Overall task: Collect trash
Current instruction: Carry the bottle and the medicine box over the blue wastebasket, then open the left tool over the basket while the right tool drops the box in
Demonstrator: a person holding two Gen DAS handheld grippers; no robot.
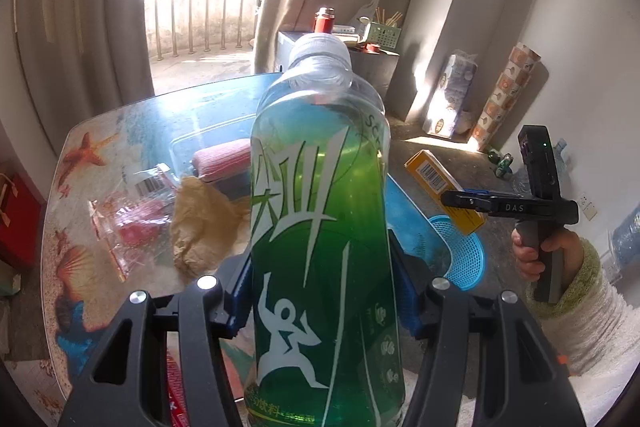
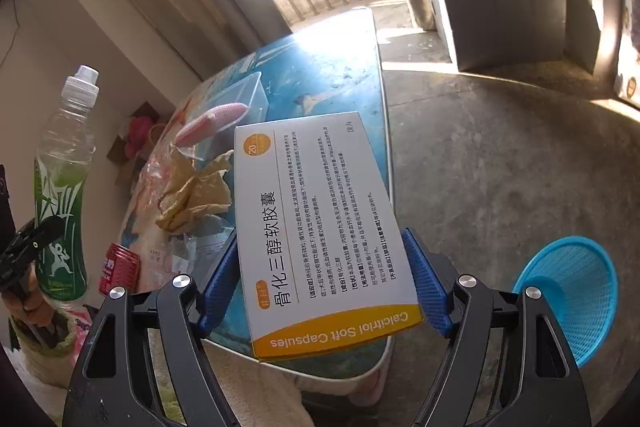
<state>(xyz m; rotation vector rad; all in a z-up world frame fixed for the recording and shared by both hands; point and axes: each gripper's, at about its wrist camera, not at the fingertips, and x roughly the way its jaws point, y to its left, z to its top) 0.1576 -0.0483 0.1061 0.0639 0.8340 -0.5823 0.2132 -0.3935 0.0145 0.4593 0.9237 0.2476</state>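
Observation:
My left gripper is shut on a green drink bottle with a white cap, held upright over the sea-print table. In the right wrist view the bottle stands at the far left. My right gripper is shut on a white and yellow medicine box, blue pads pressing both long sides, above the table's near edge. A blue mesh basket sits on the floor to the right of the table. Crumpled brown paper, a clear wrapper and a red can lie on the table.
A clear plastic container holding a pink item lies further back on the table. A grey cabinet with a red flask stands behind, near the curtains. Wrapped packs lean on the right wall. Bare concrete floor surrounds the basket.

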